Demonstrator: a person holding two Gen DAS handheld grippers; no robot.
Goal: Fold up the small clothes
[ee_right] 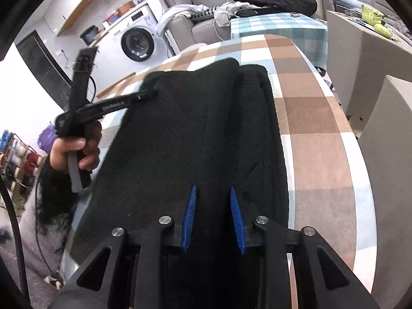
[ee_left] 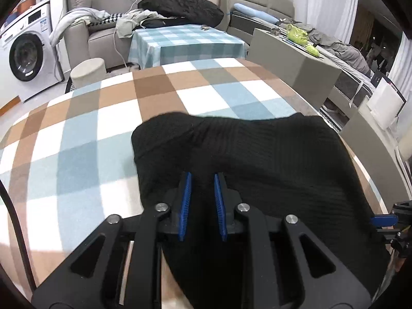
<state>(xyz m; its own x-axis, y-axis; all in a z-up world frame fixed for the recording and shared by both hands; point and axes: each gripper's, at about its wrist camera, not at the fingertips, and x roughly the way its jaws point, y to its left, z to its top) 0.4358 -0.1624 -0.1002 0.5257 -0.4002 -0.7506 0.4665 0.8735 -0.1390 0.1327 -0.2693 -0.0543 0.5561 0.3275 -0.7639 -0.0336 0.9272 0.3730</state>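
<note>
Currently both grippers, left [ee_left: 202, 180] and right [ee_right: 212, 193], fingers clamped on black knit [ee_left: 257, 154] near hem; lift evenly, keep edge taut over table [ee_left: 77, 141].

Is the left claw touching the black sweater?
Touching. The right wrist view shows the left claw from the side, its tip pinching the black sweater at the far left edge; no gap shows there.

- 1 black knit garment [ee_left: 257, 154]
- 2 claws: left claw [ee_left: 202, 177], right claw [ee_right: 212, 189]
- 1 plaid surface [ee_left: 90, 134], brown/blue/white
- 1 second surface, blue check cloth [ee_left: 185, 41]
- 1 washing machine [ee_left: 25, 51]
- 1 round stool [ee_left: 88, 70]
- 1 hand [ee_right: 77, 149]
</note>
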